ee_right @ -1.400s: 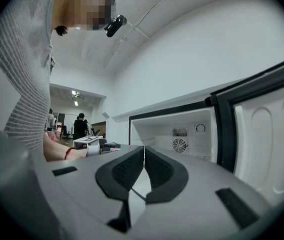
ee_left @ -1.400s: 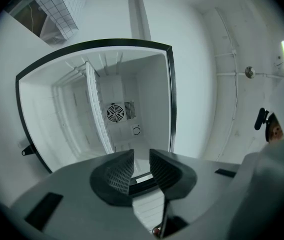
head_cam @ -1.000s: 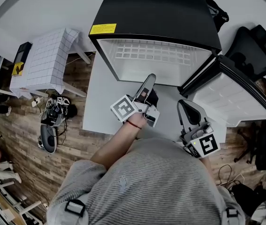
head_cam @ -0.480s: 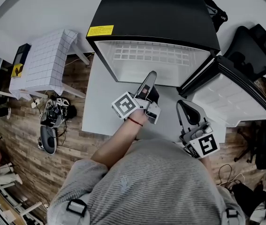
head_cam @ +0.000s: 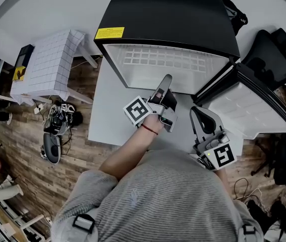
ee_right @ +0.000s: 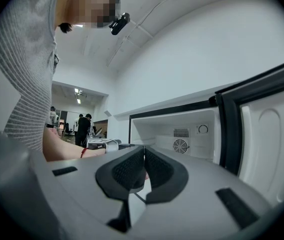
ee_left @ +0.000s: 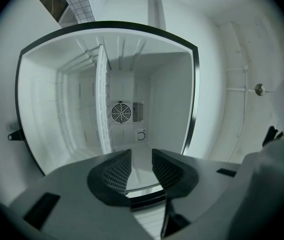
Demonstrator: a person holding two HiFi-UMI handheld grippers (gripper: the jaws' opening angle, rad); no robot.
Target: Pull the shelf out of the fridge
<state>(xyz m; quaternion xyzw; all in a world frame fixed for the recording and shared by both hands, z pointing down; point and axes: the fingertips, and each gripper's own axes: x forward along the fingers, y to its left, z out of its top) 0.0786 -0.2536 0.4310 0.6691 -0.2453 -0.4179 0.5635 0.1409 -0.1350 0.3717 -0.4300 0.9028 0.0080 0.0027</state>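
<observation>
Two claws are before us. Our left claw (ee_left: 142, 152) holds its jaws well apart with nothing between them, just outside the open front of the black, white-lined fridge (head_cam: 168, 14) and aimed into it. The white wire-grid shelf (head_cam: 163, 58) sits inside the fridge, across its width, and neither claw touches it. Our right claw (ee_right: 144, 151), jaws drawn together on nothing, hangs farther out from the fridge, beside its swung-open door (head_cam: 246, 105). The fridge stands on a pale grey worktop (head_cam: 107, 115).
</observation>
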